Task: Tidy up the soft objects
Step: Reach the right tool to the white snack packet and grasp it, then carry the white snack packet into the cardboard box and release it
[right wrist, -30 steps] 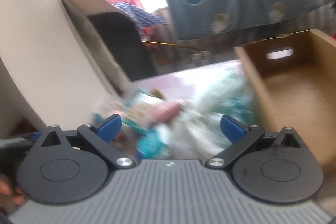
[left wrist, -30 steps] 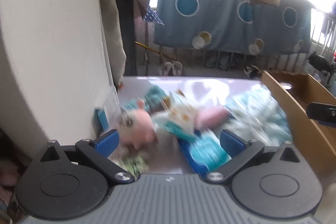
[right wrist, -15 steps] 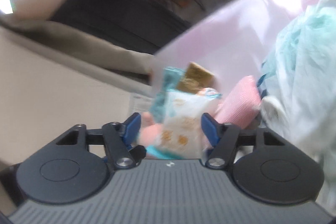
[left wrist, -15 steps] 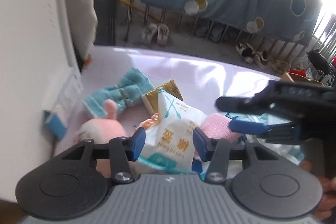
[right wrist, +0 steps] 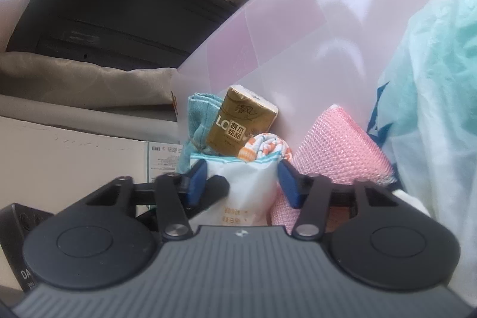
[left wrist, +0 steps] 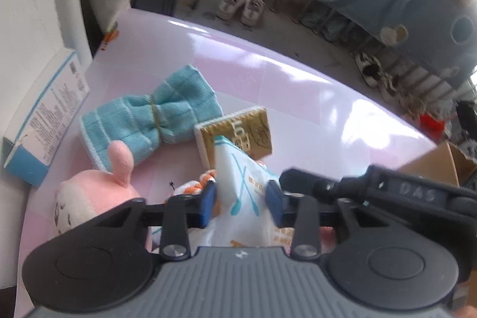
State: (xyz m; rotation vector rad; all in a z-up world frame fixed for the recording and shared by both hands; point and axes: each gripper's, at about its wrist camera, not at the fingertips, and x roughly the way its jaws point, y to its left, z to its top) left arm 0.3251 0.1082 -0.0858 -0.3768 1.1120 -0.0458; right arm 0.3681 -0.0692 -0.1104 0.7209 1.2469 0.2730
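Both grippers close in on one white tissue pack (left wrist: 243, 184): left gripper (left wrist: 241, 200) has just been narrowing, blue pads pinching its upper end, and right gripper (right wrist: 243, 182) has narrowed too, pads against its sides. Gold tissue packet (right wrist: 240, 125) sits at twelve o'clock behind it on the pink table (left wrist: 268, 79); teal towel (left wrist: 149, 116) at ten, pink plush (left wrist: 89, 198) at nine, pink mesh cloth (right wrist: 337, 145) at two.
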